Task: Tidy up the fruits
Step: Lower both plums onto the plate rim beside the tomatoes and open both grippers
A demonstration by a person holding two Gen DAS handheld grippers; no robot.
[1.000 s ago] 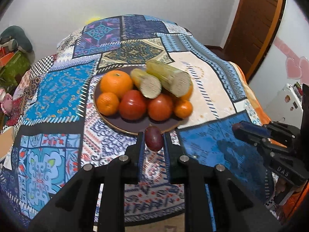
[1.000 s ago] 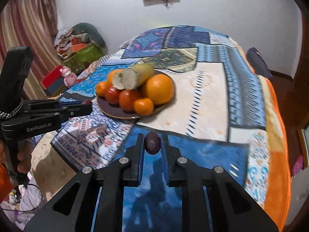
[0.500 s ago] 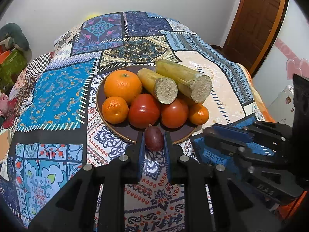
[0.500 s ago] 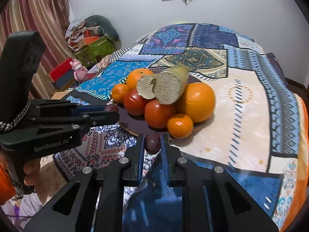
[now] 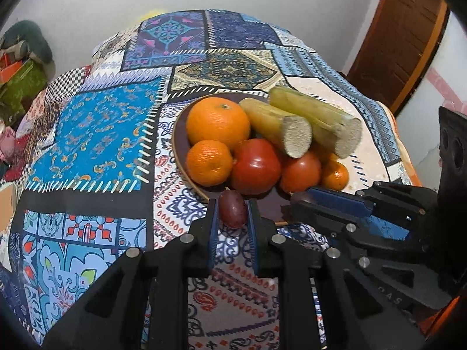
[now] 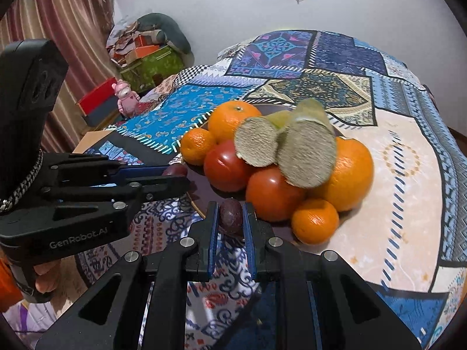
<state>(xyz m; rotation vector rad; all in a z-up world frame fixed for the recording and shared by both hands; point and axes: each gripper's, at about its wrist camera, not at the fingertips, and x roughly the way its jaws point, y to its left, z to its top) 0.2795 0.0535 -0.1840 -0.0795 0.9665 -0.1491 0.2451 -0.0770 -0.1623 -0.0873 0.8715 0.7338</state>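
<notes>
A dark round plate on the patchwork cloth carries oranges, tomatoes and two cut sugarcane pieces. My left gripper is shut on a dark red grape at the plate's near rim. In the right wrist view my right gripper is shut on another dark grape, also at the plate's near edge, beside a tomato and a small orange. The left gripper enters that view from the left with its grape.
The patchwork cloth covers the whole surface. A wooden door stands at the back right. Boxes and clutter, a pink toy and a curtain lie to the left. A hand holds the left tool.
Both grippers have moved in toward the plate, each still holding its grape. The fruit pile now looks larger and closer in both views, and the two tools stand nearer each other.
</notes>
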